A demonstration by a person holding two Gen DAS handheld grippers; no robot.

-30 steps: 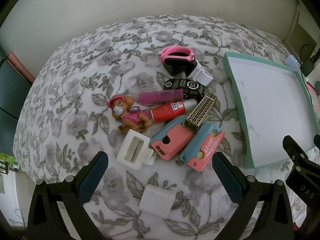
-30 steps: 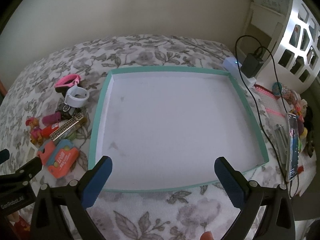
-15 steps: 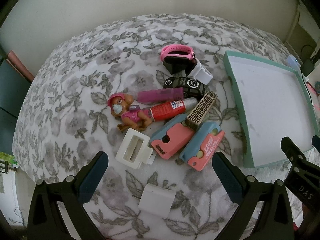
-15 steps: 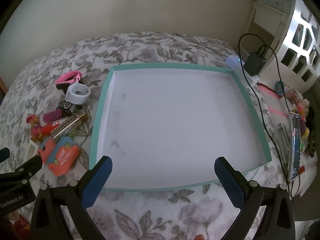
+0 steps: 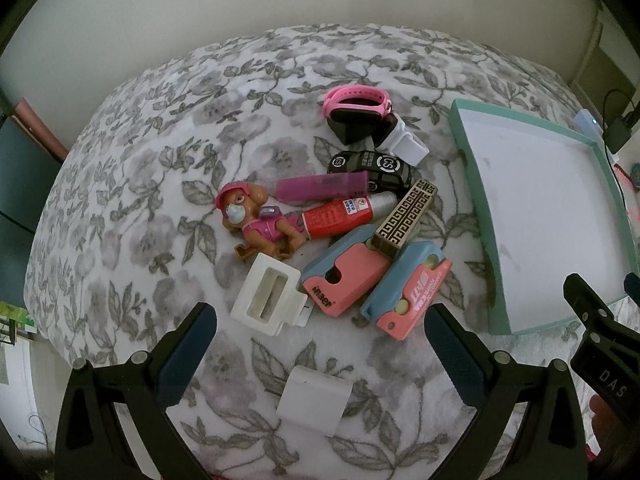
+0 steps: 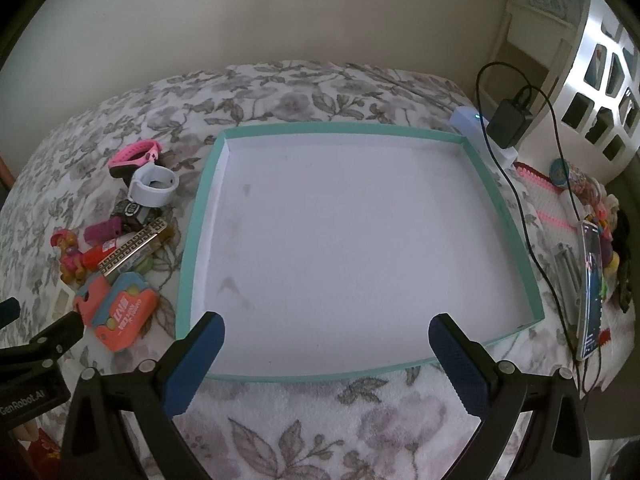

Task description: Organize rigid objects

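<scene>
A heap of small items lies on the floral cloth: a toy dog [image 5: 256, 220], a purple tube [image 5: 322, 186], a red tube [image 5: 344, 214], a patterned gold-black box [image 5: 404, 216], two pink-and-blue cases [image 5: 344, 272] [image 5: 408, 292], a white clip [image 5: 266, 294], a white block [image 5: 314, 400], a black toy car [image 5: 370, 166] and a pink band [image 5: 356, 98]. My left gripper [image 5: 320, 348] hangs open just short of the heap. The teal tray [image 6: 200, 216] holds nothing; my right gripper [image 6: 326, 354] stands open over its near rim.
A charger with a black cable [image 6: 510, 120], a phone [image 6: 592, 288] and small trinkets [image 6: 600, 216] lie right of the tray. A white lattice panel [image 6: 604, 80] stands at the far right. The cloth's edge drops off at the left [image 5: 36, 240].
Both views have shifted slightly: the heap and the tray sit a little lower and nearer in frame. Both grippers stay open and nothing on the cloth has moved.
</scene>
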